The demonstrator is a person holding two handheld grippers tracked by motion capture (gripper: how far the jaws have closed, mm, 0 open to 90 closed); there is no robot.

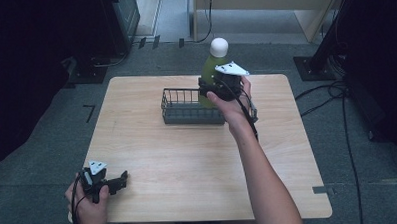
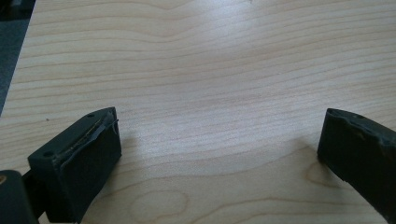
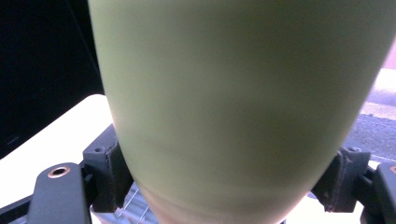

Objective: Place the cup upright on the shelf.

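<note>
Right gripper (image 1: 216, 86) has the green bottle (image 1: 211, 66) clamped across its lower body, upright over the right end of the wire basket (image 1: 186, 112) at the table's (image 1: 153, 148) far side. Smooth, rigid, probably slippery, maybe top-heavy, so a mid-body grip looks safer. Left gripper (image 2: 219, 140) rests near-left, jaws wide, empty.

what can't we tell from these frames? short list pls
- Bottle base: in the high view the right gripper and hand cover it, so whether it rests in the wire basket is unclear.
- Basket contents: its right part is hidden behind the hand in the high view.
- Bottle label or cap: the right gripper view is cropped to the blurred green body.
</note>
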